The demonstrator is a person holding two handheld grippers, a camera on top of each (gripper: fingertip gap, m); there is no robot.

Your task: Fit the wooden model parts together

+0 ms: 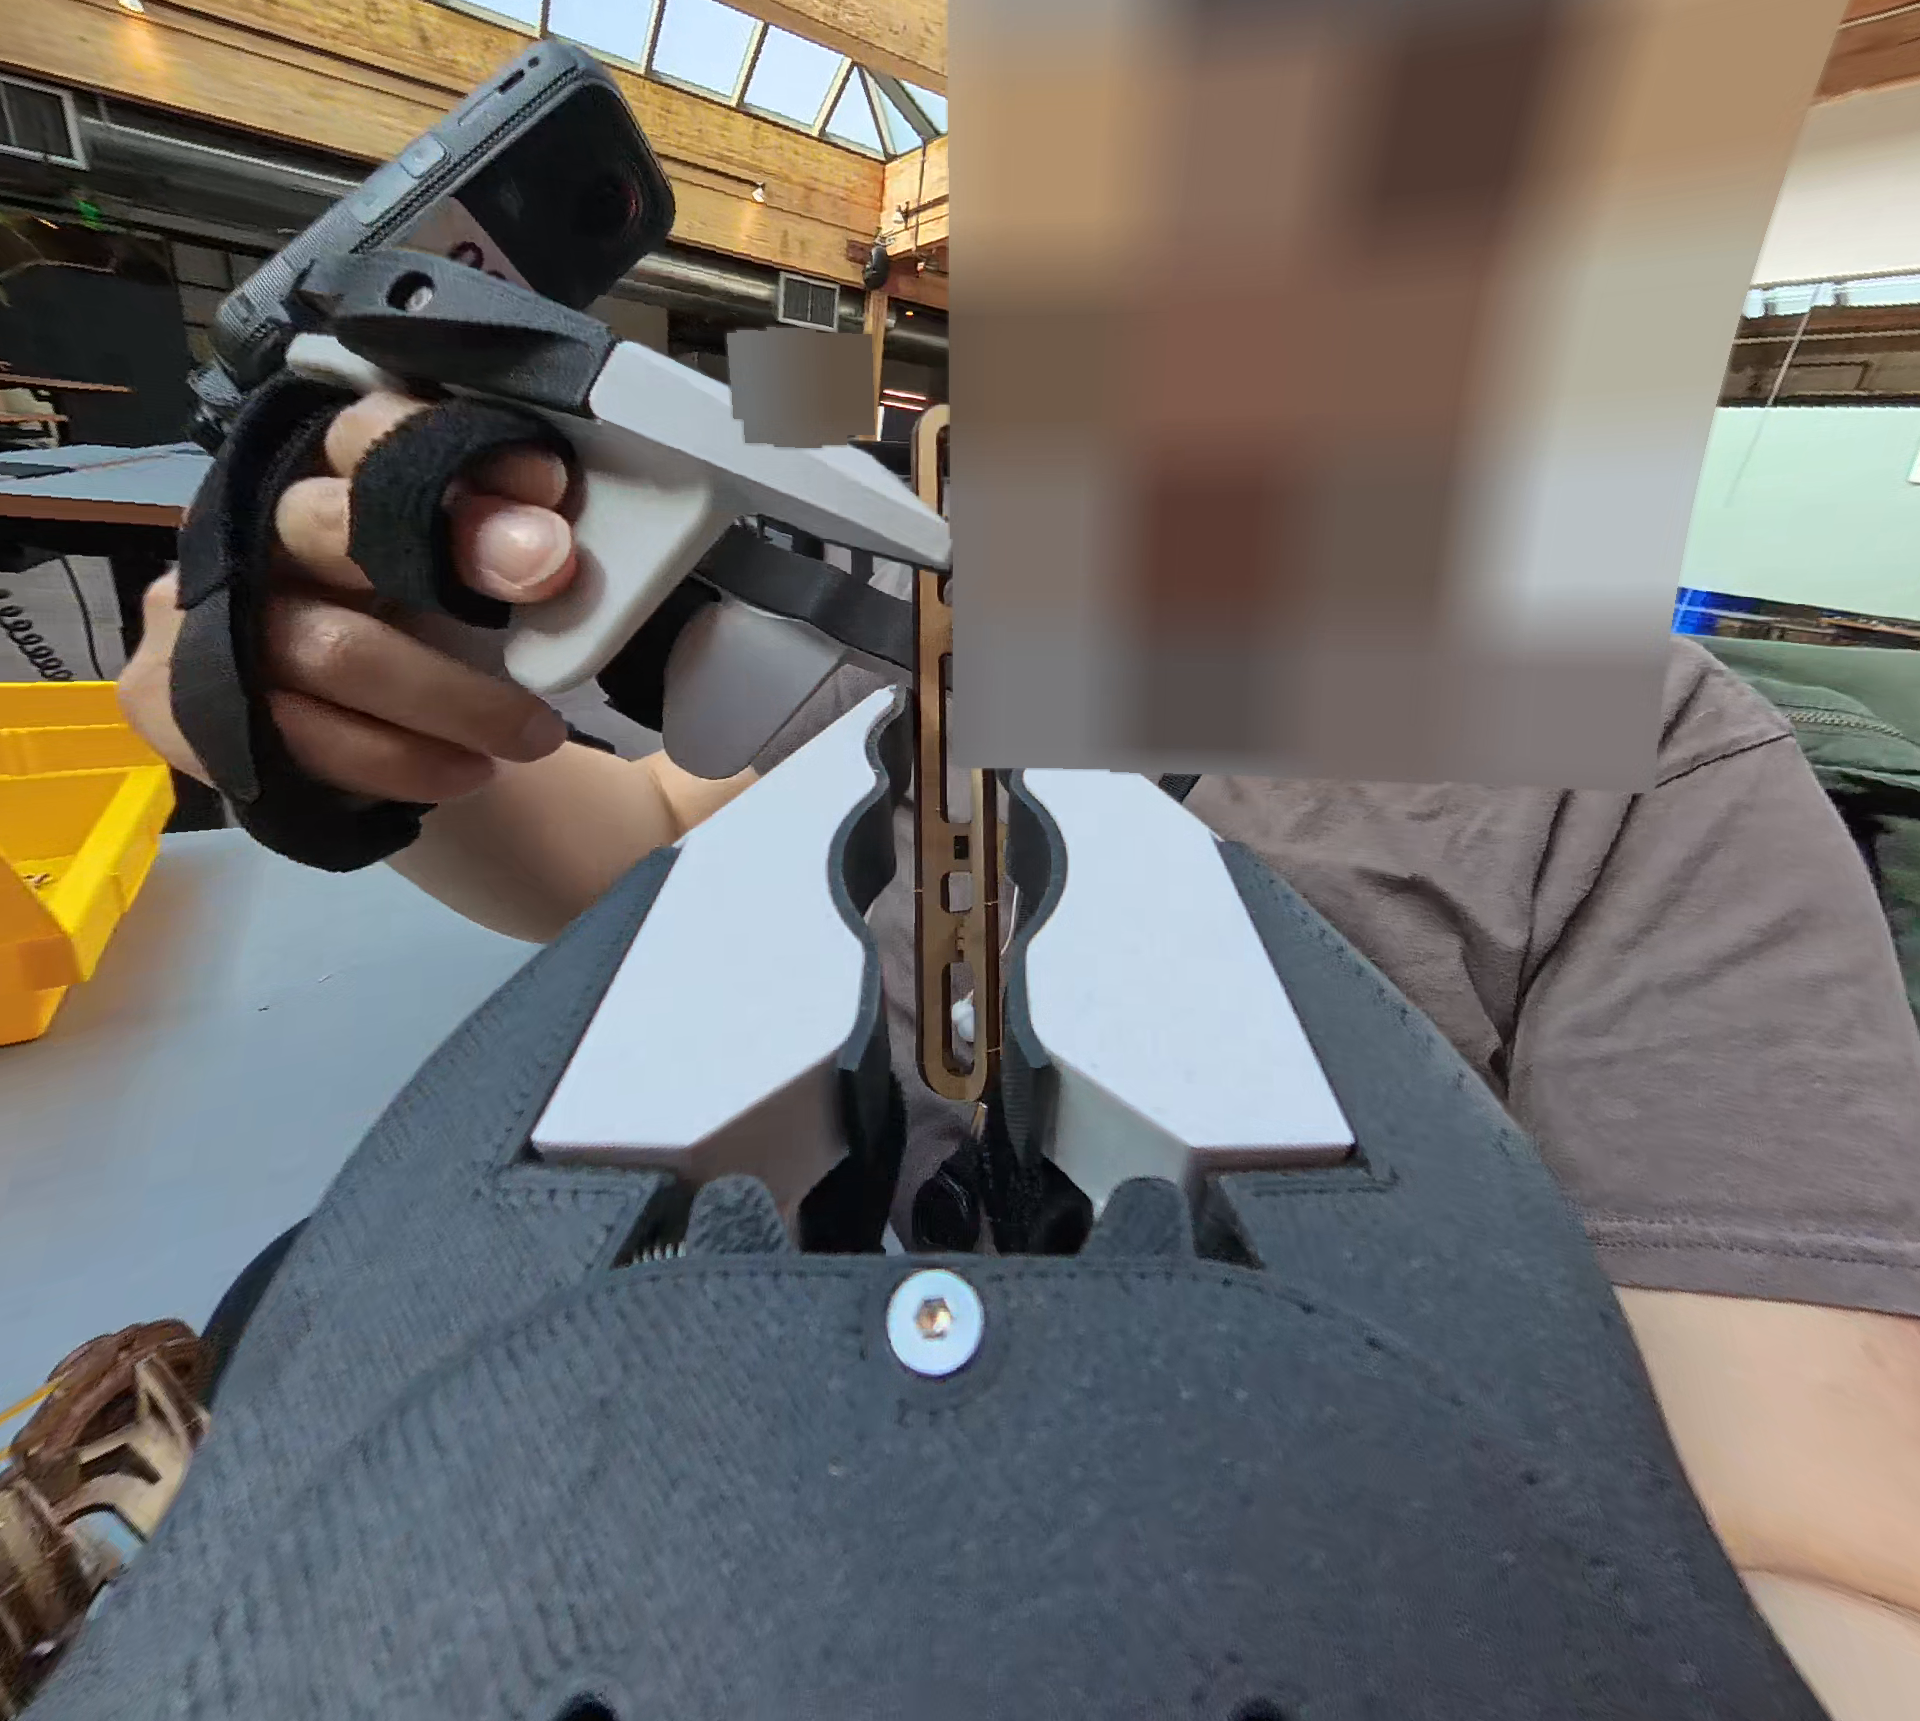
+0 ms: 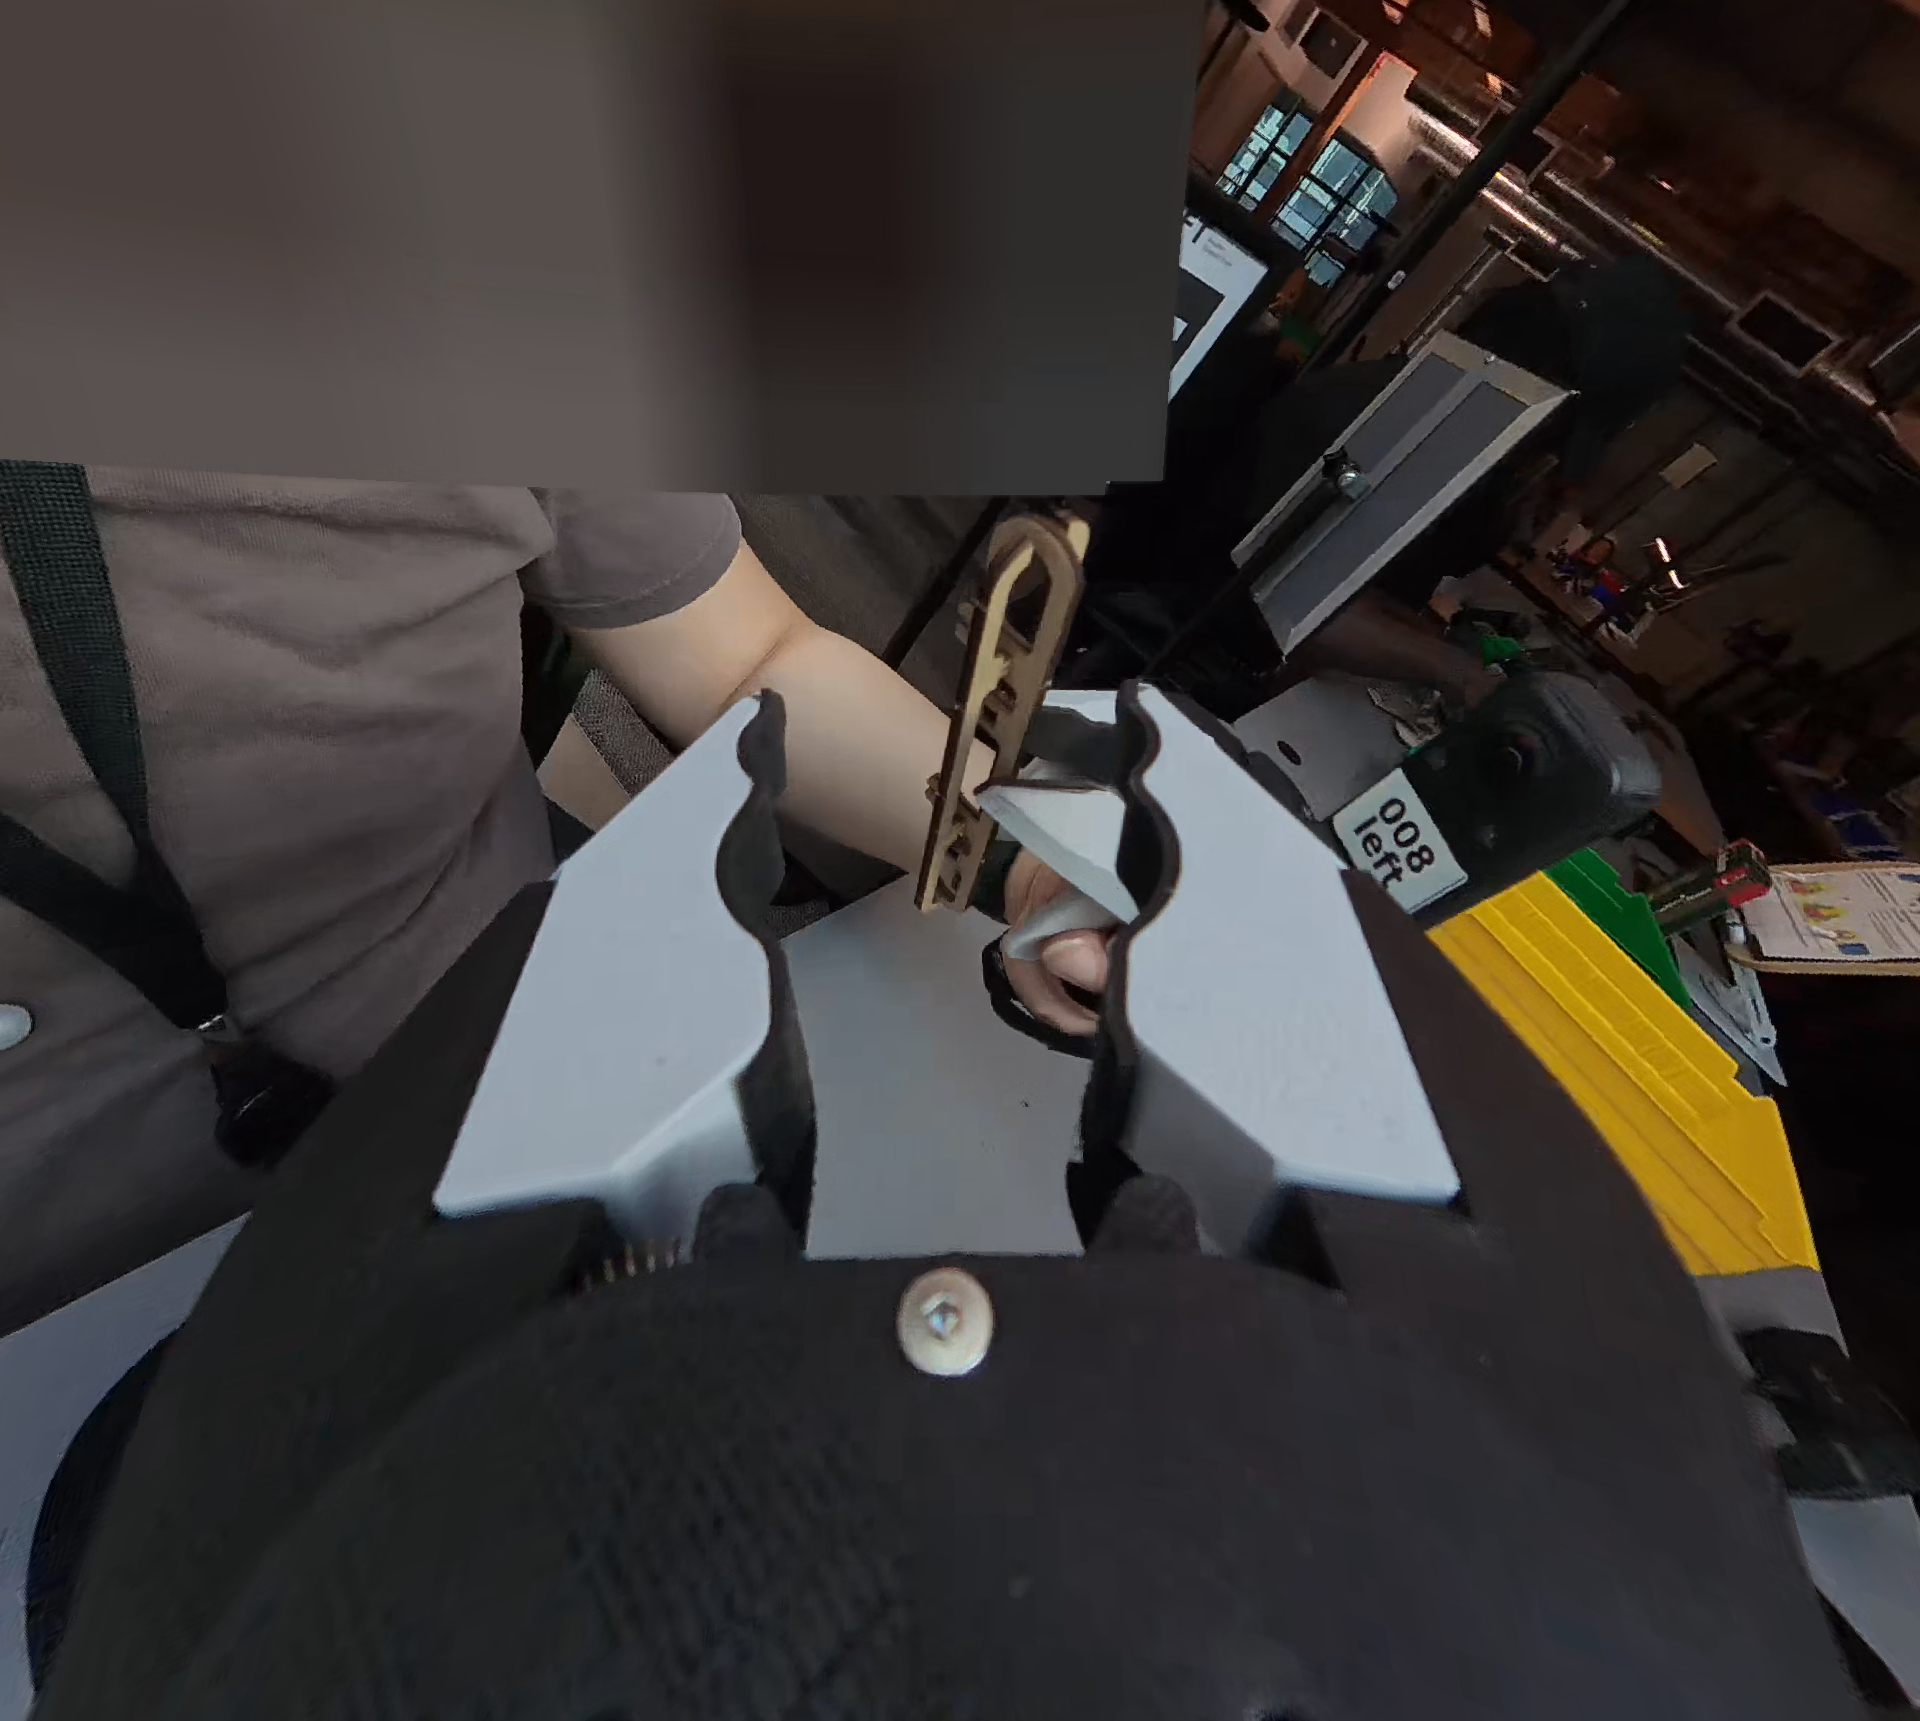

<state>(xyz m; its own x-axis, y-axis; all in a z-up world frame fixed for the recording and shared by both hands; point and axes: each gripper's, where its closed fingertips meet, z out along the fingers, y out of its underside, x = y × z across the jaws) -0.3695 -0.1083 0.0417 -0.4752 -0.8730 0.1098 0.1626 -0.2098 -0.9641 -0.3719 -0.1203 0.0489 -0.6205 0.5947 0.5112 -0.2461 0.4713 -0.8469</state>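
Observation:
A thin, flat wooden strip (image 1: pixel 948 850) with slots cut in it stands upright between the fingers of my left gripper (image 1: pixel 951 736), which is shut on its lower part. In the right wrist view the same strip (image 2: pixel 1013 663) shows held up in the air by the left gripper (image 2: pixel 1013 767). My right gripper (image 2: pixel 948 705) is open and empty, and the strip sits just beyond its fingertips. In the left wrist view the right gripper (image 1: pixel 925 570) comes in from the left, and its grey fingertip reaches the strip's upper half.
A yellow bin (image 1: pixel 62 840) stands on the grey table (image 1: pixel 208 1048) at the left, also seen in the right wrist view (image 2: pixel 1621 1079). A dark wooden assembly (image 1: pixel 94 1463) lies at the lower left. The person's torso in a brown shirt (image 1: pixel 1558 996) is close behind the strip. Both grippers' tips are close together, under 4 cm apart.

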